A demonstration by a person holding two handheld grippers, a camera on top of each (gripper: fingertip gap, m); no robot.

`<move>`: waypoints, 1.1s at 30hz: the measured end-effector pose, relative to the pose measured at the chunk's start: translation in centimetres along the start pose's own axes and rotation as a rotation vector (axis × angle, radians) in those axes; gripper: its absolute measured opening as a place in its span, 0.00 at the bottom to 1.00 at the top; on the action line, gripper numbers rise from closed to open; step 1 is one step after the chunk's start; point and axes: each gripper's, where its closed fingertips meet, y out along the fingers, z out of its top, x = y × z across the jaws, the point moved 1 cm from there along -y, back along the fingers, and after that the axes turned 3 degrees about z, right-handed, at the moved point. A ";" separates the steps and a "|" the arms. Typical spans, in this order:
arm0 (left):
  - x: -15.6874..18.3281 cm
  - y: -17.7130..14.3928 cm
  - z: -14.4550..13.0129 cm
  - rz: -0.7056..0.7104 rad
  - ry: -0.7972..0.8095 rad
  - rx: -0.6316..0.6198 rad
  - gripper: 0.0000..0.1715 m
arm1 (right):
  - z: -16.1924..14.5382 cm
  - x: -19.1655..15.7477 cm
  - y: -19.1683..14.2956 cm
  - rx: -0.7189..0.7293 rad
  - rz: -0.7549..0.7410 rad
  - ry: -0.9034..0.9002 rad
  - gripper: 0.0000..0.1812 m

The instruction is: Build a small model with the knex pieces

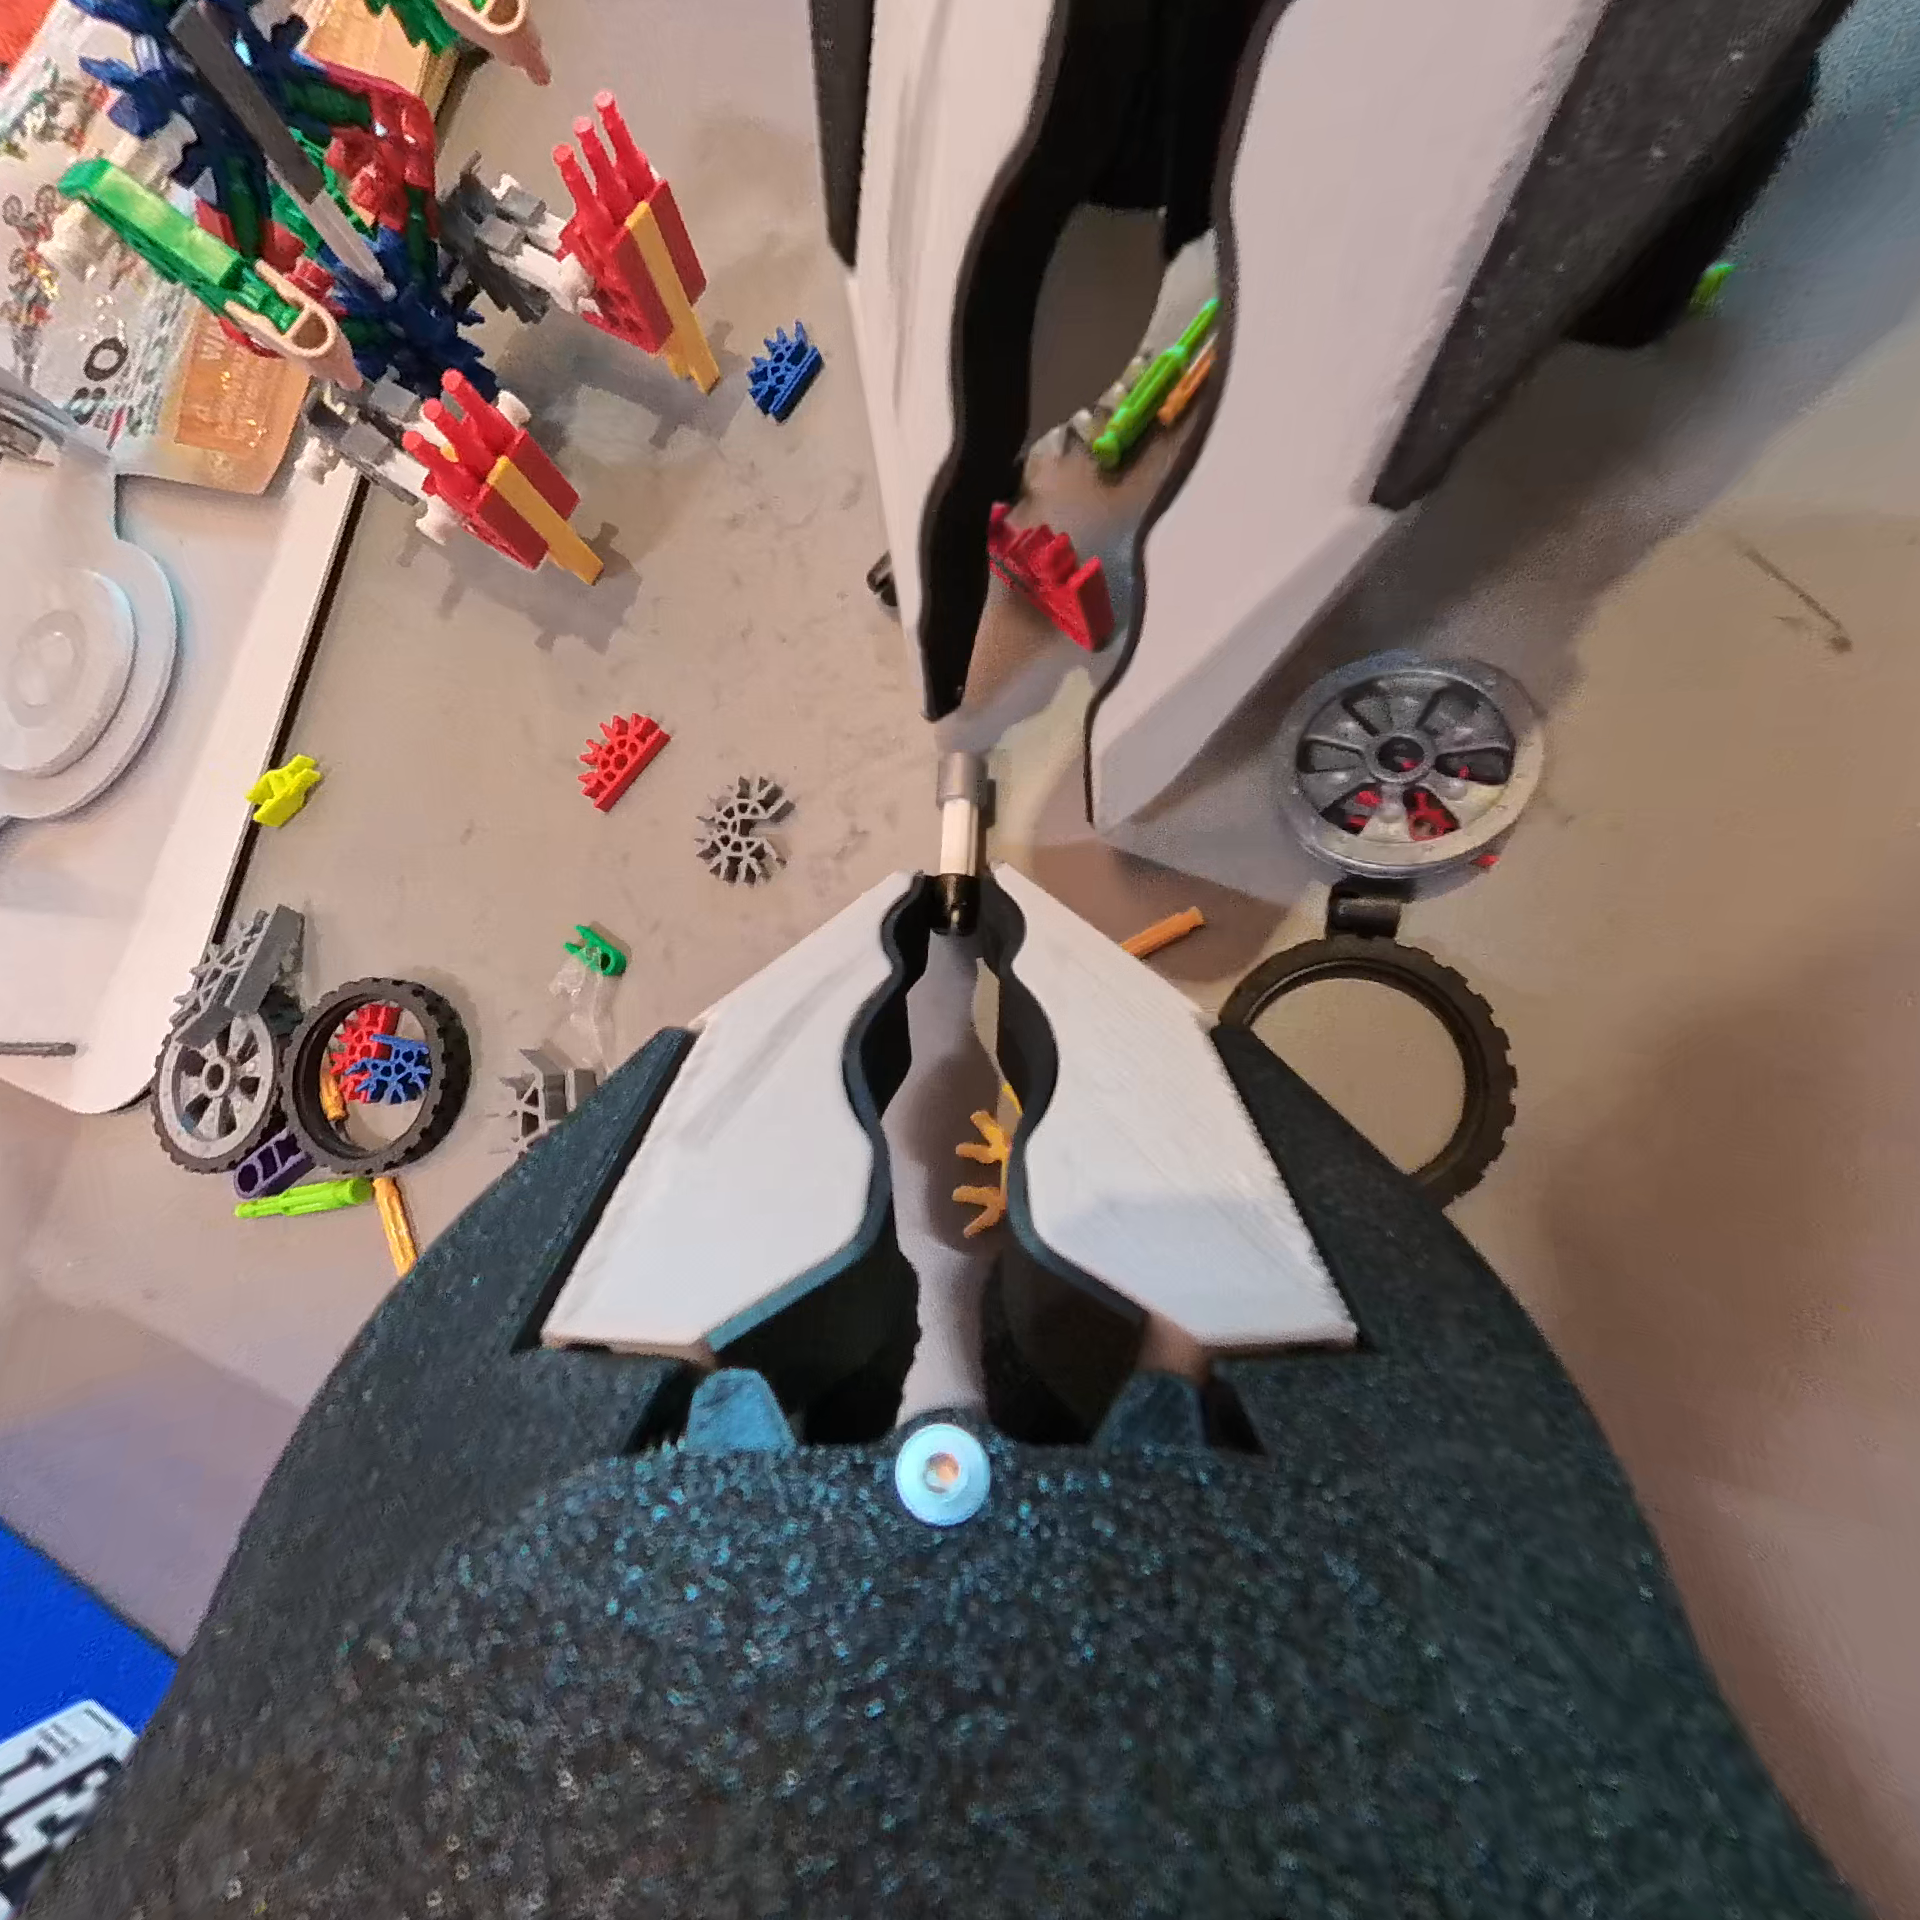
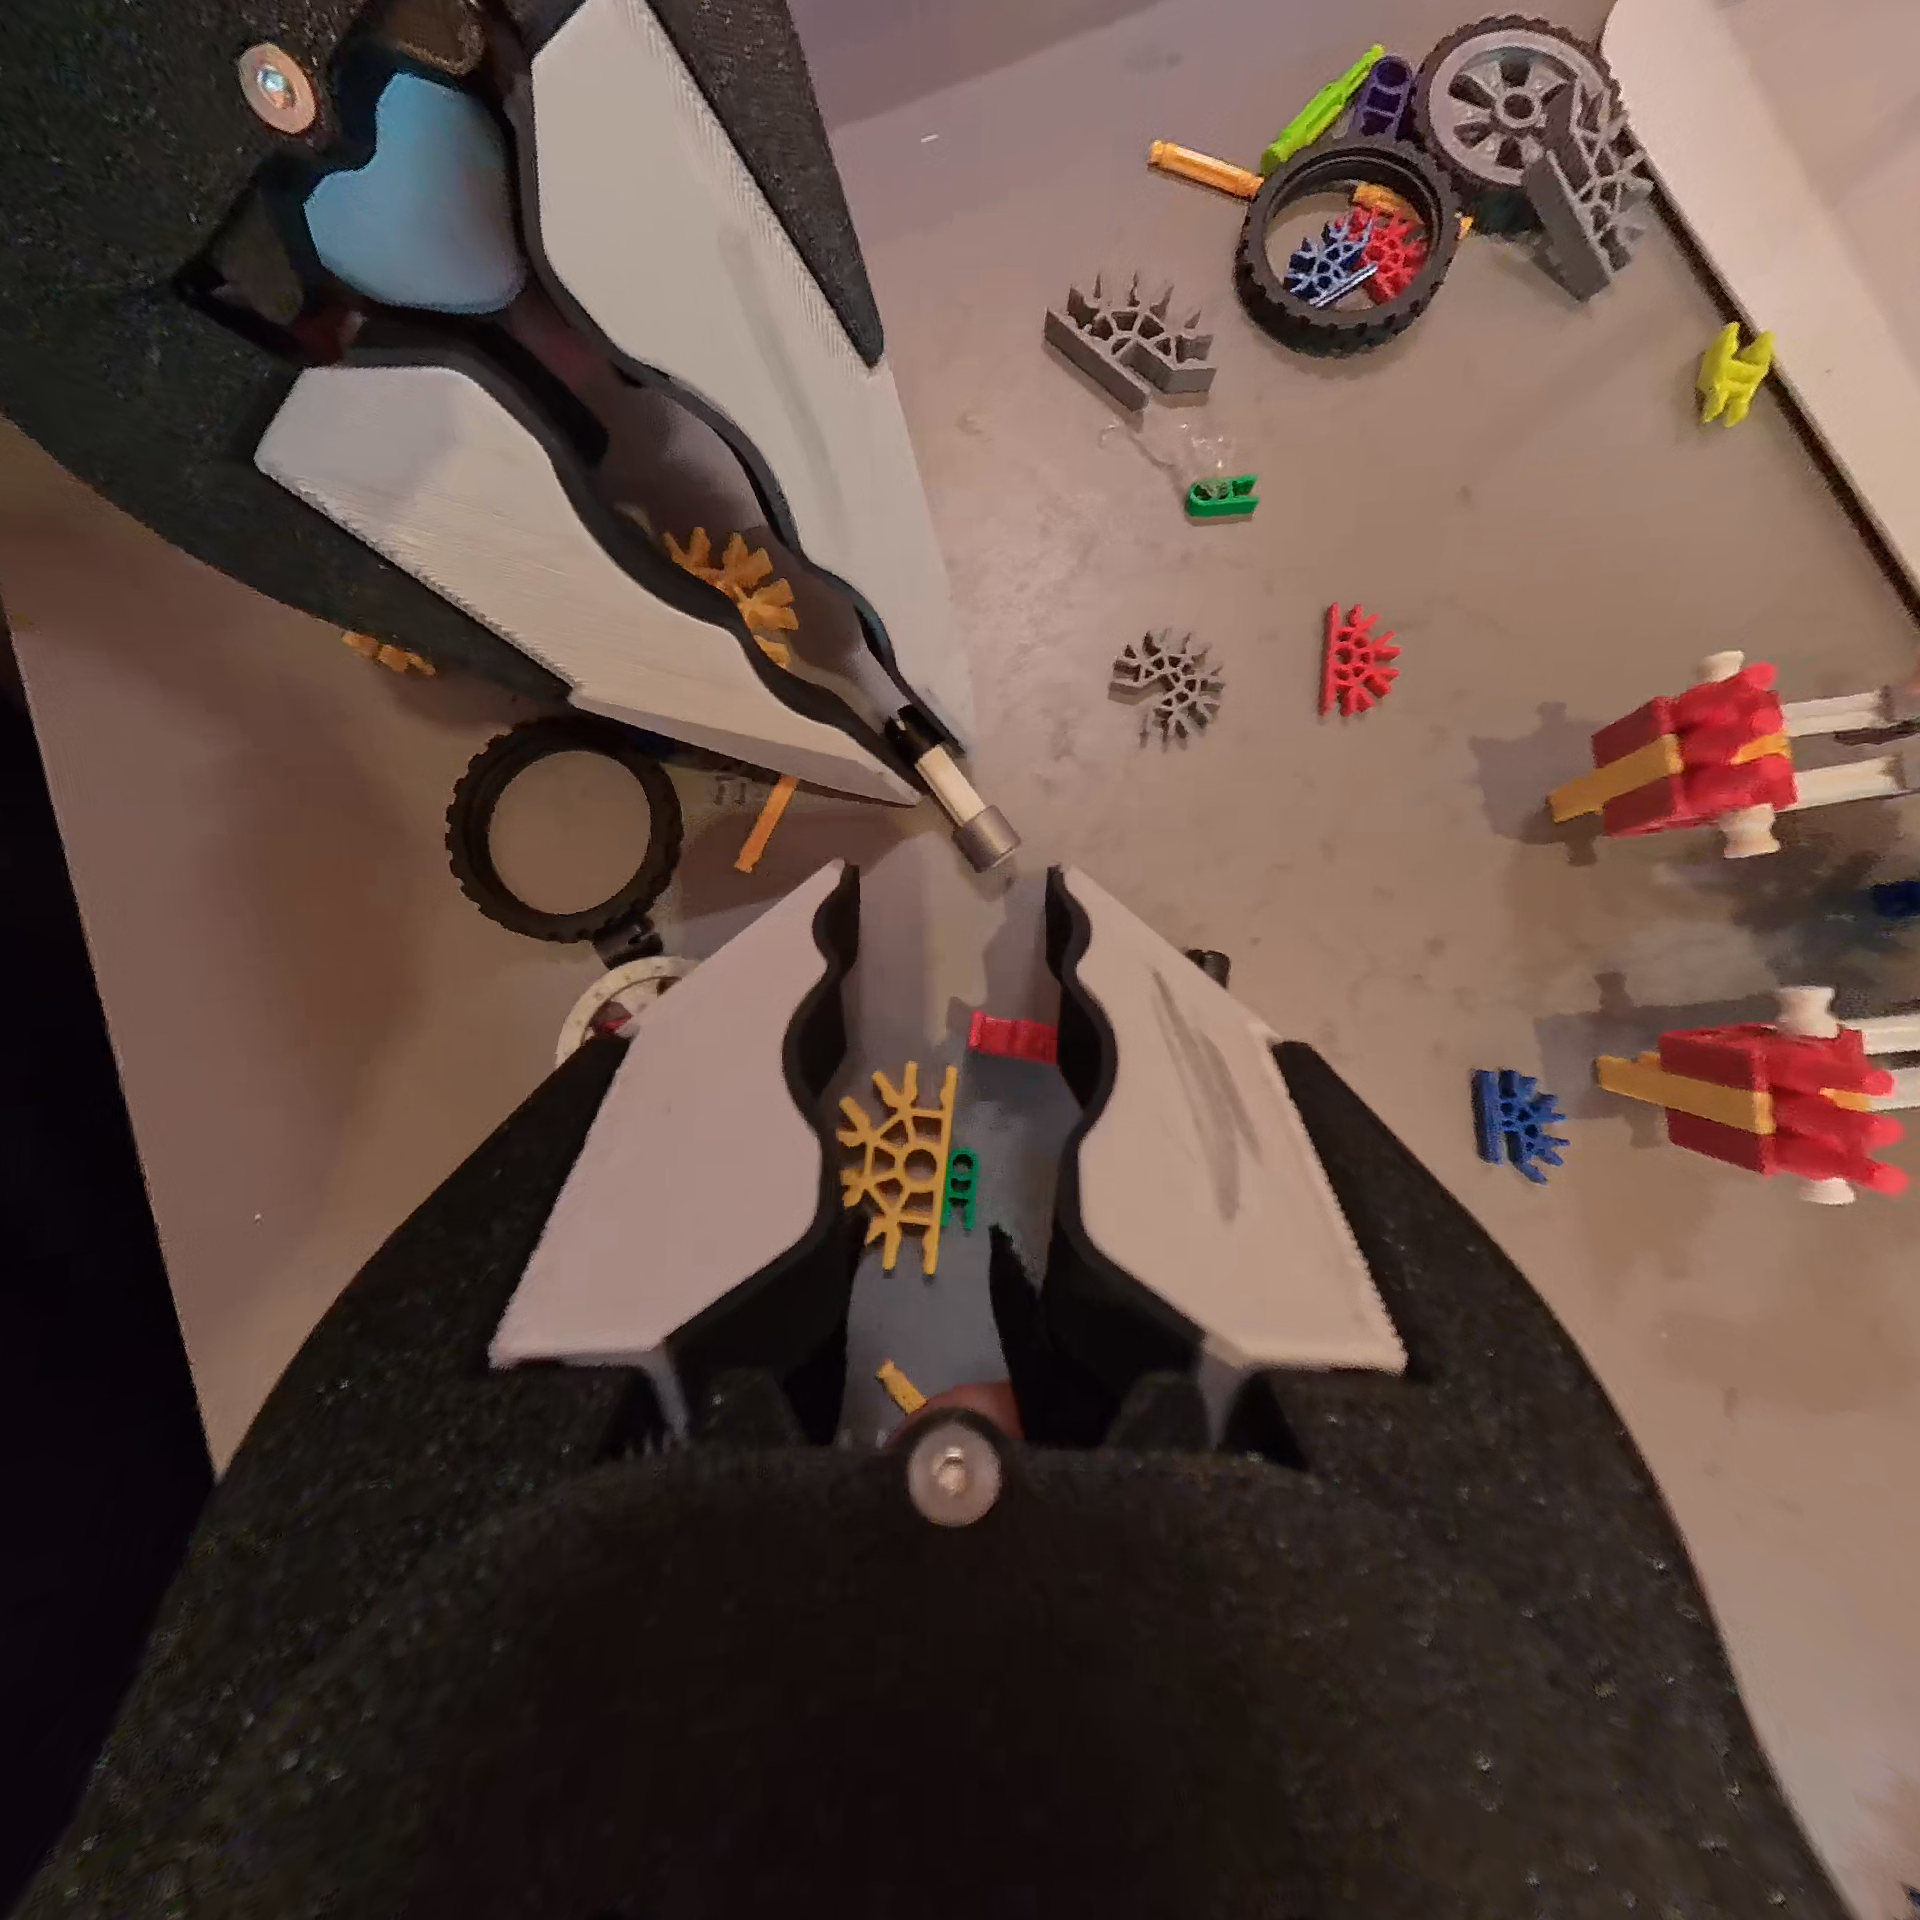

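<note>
My left gripper (image 1: 951,899) is shut on a short white rod (image 1: 958,831) that has a black end and a grey cap (image 1: 961,774) at its free end. The rod sticks out past the fingertips, above the grey table. My right gripper (image 2: 951,878) is open and empty, and the grey cap (image 2: 992,836) sits just in front of the gap between its tips. In the right wrist view the left gripper (image 2: 925,774) comes in from the upper left with the rod (image 2: 940,774). In the left wrist view the right gripper (image 1: 1016,764) comes down from the top.
A yellow connector (image 2: 899,1164), a green clip (image 2: 961,1184) and a red piece (image 2: 1013,1036) lie under the right gripper. A black tyre (image 2: 566,826) and a wheel hub (image 1: 1408,764) lie close by. Two red-and-yellow assemblies (image 2: 1683,764) (image 2: 1766,1107), loose connectors (image 2: 1169,681) and wheels (image 2: 1340,255) lie scattered. My two grippers' fingertips are within a few centimetres of each other.
</note>
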 end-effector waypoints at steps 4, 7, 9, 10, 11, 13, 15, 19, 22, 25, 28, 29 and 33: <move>0.2 -0.1 0.0 -0.023 0.039 0.012 0.04 | -0.1 0.4 0.3 -0.023 -0.040 -0.077 0.13; 0.3 0.0 0.1 -0.042 0.081 0.017 0.04 | 0.0 0.4 0.8 -0.032 -0.041 -0.107 0.06; 0.3 0.1 0.1 -0.054 0.091 0.018 0.04 | 0.0 0.4 0.8 -0.039 -0.048 -0.131 0.06; 0.3 0.1 0.1 -0.061 0.101 0.021 0.04 | 0.1 0.4 0.8 -0.042 -0.051 -0.141 0.06; 0.3 0.1 0.1 -0.066 0.112 0.025 0.04 | 0.1 0.3 0.9 -0.044 -0.048 -0.148 0.06; 0.6 0.2 0.4 -0.086 0.126 0.036 0.04 | 0.3 0.0 0.8 -0.045 -0.049 -0.190 0.06; 0.7 0.3 0.6 -0.084 0.164 0.042 0.04 | 0.1 0.1 0.7 -0.065 -0.062 -0.222 0.06; 0.5 0.4 0.7 -0.067 0.160 0.036 0.04 | -0.2 0.2 0.5 -0.055 -0.048 -0.189 0.05; 0.5 0.1 0.6 -0.061 0.152 0.035 0.05 | -0.3 0.1 0.3 -0.041 -0.035 -0.173 0.05; 0.8 0.3 0.7 -0.079 0.159 0.032 0.04 | -0.1 -0.1 0.3 -0.038 -0.034 -0.179 0.05; 0.8 0.5 0.9 -0.081 0.188 0.024 0.04 | 0.0 0.1 0.0 -0.032 -0.046 -0.160 0.10; 0.7 0.5 0.9 -0.084 0.187 0.023 0.04 | 0.1 0.2 -0.5 -0.021 -0.052 -0.143 0.15; 0.6 0.4 0.9 -0.098 0.189 0.026 0.04 | -0.6 0.4 -3.3 0.037 -0.057 -0.095 0.15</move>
